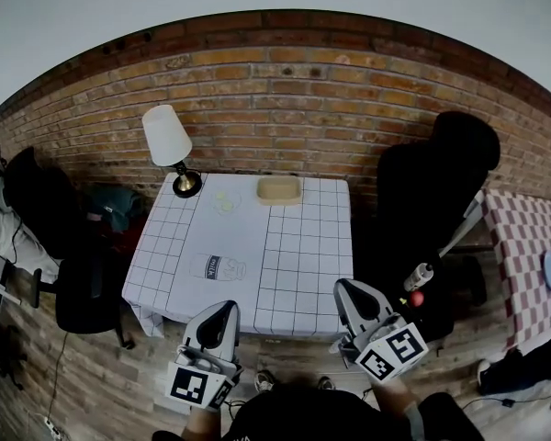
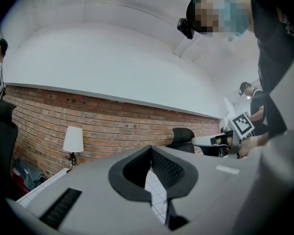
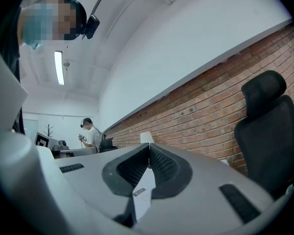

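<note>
The head view looks from above the person, forward and steeply down. It takes in the whole table (image 1: 248, 246) at mid-frame from some way off, with the brick wall (image 1: 285, 90) at 12 o'clock, the left gripper (image 1: 222, 307) close at 7 o'clock and the right gripper (image 1: 347, 288) at 5 o'clock.

The left gripper view sits low behind its own jaws, tipped upward. Ceiling fills its upper half, and the lamp (image 2: 73, 139) stands at 9 o'clock.

The right gripper view is tipped up too, with the black chair (image 3: 267, 126) near at 3 o'clock.

All three views share the wall, lamp and chair. Each gripper view catches only a sliver of tabletop below its jaws.
</note>
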`<state>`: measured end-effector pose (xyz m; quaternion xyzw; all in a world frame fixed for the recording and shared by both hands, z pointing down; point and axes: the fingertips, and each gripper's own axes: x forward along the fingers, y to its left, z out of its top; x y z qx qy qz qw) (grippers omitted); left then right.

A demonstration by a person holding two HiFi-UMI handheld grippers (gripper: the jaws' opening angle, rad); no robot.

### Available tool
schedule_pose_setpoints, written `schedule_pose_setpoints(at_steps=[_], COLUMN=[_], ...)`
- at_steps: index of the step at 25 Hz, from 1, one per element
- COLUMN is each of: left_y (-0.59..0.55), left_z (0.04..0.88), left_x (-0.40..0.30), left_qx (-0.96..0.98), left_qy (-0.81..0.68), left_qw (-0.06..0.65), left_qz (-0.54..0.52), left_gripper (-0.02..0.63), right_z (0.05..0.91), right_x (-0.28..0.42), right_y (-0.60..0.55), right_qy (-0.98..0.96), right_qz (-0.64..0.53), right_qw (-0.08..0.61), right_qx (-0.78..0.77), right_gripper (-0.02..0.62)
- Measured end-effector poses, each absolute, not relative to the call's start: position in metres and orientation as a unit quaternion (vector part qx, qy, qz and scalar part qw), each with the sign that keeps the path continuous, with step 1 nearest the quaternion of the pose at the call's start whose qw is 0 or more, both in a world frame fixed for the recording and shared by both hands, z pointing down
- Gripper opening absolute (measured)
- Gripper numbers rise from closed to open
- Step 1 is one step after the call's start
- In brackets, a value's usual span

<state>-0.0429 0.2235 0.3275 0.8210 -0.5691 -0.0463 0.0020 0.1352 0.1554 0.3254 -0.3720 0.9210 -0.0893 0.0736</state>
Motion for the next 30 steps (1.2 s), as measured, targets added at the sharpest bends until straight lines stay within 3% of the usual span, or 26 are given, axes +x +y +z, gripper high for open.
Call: schedule_pose_setpoints(at_steps=[17,30], left_y=[0.204,0.172], left_z=[0.335,0.351], left_x=[-0.121,-0.128], left_qx=[0.868,0.872], left_qy=[-0.493,-0.486], left_qw=[0.017,0.035], left_qz=[-0.053,-0.048], left_gripper=[0.011,0.011], right_z=[0.335,0.344], right_x=[0.075,0.065], right_y=[0.166,0.138], right_qy=[0.877,0.873], right_qz=[-0.092,-0.097], right_qw=[0.081,0.071], right_qx=[-0.464,-0.473], right_gripper=[0.003,0.003])
